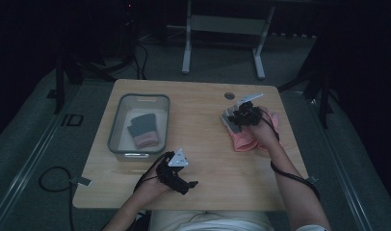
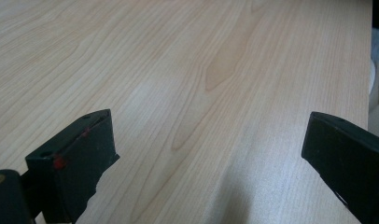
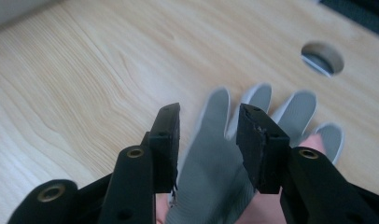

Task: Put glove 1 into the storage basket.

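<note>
Because a grey-and-pink glove (image 3: pixel 215 172) lying flat on the table (image 1: pixel 203 144) wants pinching, the right tongs (image 3: pixel 208 122) straddle it half-open, gripping nothing, while the left tongs (image 2: pixel 208 144) idle wide open and empty.

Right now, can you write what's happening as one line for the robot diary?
left gripper: open, over bare table | right gripper: jaws astride grey glove, not pressing | bin: gloves inside
</note>
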`<state>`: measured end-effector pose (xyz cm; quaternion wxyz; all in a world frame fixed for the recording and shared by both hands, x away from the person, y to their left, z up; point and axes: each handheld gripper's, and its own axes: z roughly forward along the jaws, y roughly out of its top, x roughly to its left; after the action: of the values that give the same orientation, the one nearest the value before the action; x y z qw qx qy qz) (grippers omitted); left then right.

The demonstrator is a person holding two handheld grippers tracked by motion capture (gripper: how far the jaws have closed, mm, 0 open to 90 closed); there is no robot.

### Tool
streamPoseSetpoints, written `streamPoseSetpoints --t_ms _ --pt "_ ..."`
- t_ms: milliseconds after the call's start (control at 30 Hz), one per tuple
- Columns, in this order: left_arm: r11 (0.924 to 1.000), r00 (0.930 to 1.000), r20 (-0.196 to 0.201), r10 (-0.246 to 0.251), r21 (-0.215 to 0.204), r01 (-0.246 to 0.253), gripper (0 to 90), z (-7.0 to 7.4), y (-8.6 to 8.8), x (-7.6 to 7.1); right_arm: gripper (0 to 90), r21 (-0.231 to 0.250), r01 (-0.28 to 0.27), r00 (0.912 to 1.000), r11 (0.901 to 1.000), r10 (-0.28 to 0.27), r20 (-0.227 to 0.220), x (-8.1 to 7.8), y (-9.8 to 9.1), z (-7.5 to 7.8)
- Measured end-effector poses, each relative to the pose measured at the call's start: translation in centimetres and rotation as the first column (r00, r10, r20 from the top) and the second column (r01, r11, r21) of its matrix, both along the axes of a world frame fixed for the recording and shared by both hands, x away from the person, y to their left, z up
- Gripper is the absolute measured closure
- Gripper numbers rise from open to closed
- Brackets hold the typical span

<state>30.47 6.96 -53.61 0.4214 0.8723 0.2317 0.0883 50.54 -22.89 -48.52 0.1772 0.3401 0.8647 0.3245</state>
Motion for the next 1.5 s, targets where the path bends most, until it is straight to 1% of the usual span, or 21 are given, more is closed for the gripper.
streamPoseSetpoints --t_ms 100,200,267,333,433,467,533,600,667,733,833,933,967,1100,1167,1200,1300,1367,1400,1467,1500 --pt "0.9999 0.9999 0.012 0.009 0.012 -0.009 2.7 -0.5 -0.1 -0.3 59.5 -0.038 0.019 0.9997 0.9991 -0.019 -0.015 0.2 -0.4 -0.8" --pt "0.9998 0.9999 0.008 0.007 0.018 -0.007 2.7 -1.2 -0.2 -0.6 59.2 -0.078 0.023 0.9993 0.9967 -0.025 -0.028 0.1 -0.8 -1.5" --pt "0.9995 0.9999 0.011 0.006 0.031 -0.006 2.6 -1.5 -0.3 -0.7 58.9 -0.113 0.021 0.9983 0.9934 -0.027 -0.051 0.1 -0.9 -2.2" --pt "0.9992 0.9999 0.011 -0.001 0.041 0.0 2.6 -1.8 -0.4 -0.8 59.2 -0.12 0.027 0.9966 0.9924 -0.036 -0.074 0.2 -0.9 -2.8" --pt "0.9993 1.0 0.008 -0.006 0.037 0.005 2.6 -1.9 -0.4 -0.8 61.3 -0.136 0.022 0.9962 0.9905 -0.033 -0.081 0.1 -0.8 -3.2" --pt "0.9994 1.0 0.006 -0.004 0.034 0.004 2.6 -1.9 -0.3 -0.8 64.2 -0.149 0.015 0.9965 0.9887 -0.027 -0.079 0.2 -0.6 -3.6" --pt "0.9995 1.0 0.006 -0.004 0.032 0.003 2.6 -2.0 -0.3 -0.8 69.4 -0.129 0.031 0.9935 0.9912 -0.044 -0.105 0.4 -0.5 -4.1" --pt "0.9995 1.0 0.004 -0.006 0.031 0.006 2.6 -2.1 -0.4 -0.8 75.6 -0.112 0.049 0.992 0.9926 -0.061 -0.11 0.4 -0.5 -4.2" --pt "0.9995 1.0 0.003 -0.006 0.033 0.006 2.6 -2.2 -0.4 -0.7 82.9 -0.116 0.068 0.992 0.9909 -0.08 -0.098 0.1 -0.4 -4.3" --pt "0.9994 1.0 0.006 -0.006 0.035 0.006 2.6 -2.2 -0.5 -0.7 86.9 -0.114 0.097 0.9909 0.9887 -0.107 -0.082 -0.1 -0.2 -4.2" --pt "0.9994 0.9999 0.009 -0.01 0.033 0.01 2.6 -2.1 -0.5 -0.8 88.5 -0.084 0.151 0.9852 0.9849 -0.157 -0.068 -0.6 -0.2 -3.2" --pt "0.9993 0.9998 0.015 -0.009 0.036 0.009 2.6 -2.1 -0.4 -0.8 88.6 -0.037 0.179 0.9825 0.9832 -0.18 -0.046 -1.6 -0.2 -1.4" --pt "0.9993 0.9998 0.017 -0.008 0.036 0.007 2.6 -2.1 -0.4 -0.8 88.6 -0.011 0.181 0.9825 0.9833 -0.182 -0.041 -2.1 -0.1 -0.4" --pt "0.9996 0.9996 0.027 -0.004 0.029 0.004 2.7 -2.0 -0.3 -0.8 88.7 0.05 0.181 0.9834 0.9823 -0.179 -0.027 -4.2 0.7 2.1" --pt "0.9996 0.9995 0.032 -0.001 0.028 0.0 2.7 -1.9 -0.2 -0.8 88.7 0.093 0.194 0.981 0.9766 -0.192 -0.026 -5.5 1.2 3.3" --pt "0.9996 0.9992 0.039 0.003 0.027 -0.004 2.6 -1.9 -0.2 -0.8 88.7 0.098 0.197 0.9805 0.9756 -0.196 -0.021 -6.2 1.6 3.7" --pt "0.9997 0.9991 0.042 0.006 0.024 -0.007 2.7 -1.9 0.0 -0.8 88.8 0.103 0.213 0.977 0.9716 -0.213 -0.012 -8.0 2.8 4.5" --pt "0.9997 0.9989 0.046 0.008 0.024 -0.009 2.6 -1.9 0.1 -0.8 88.8 0.128 0.231 0.9728 0.9645 -0.231 -0.02 -9.2 3.4 4.8" --pt "0.9996 0.9988 0.048 0.008 0.027 -0.01 2.6 -1.9 0.1 -0.8 88.8 0.125 0.236 0.9717 0.9636 -0.235 -0.023 -9.8 3.7 4.8" --pt "0.9996 0.9986 0.052 0.011 0.025 -0.012 2.6 -1.9 0.2 -0.9 88.8 0.137 0.256 0.9667 0.9571 -0.254 -0.029 -10.7 4.3 4.6" --pt "0.9996 0.9984 0.055 0.014 0.025 -0.015 2.6 -1.9 0.2 -0.9 88.8 0.134 0.257 0.9664 0.9571 -0.255 -0.033 -11.0 4.6 4.4"
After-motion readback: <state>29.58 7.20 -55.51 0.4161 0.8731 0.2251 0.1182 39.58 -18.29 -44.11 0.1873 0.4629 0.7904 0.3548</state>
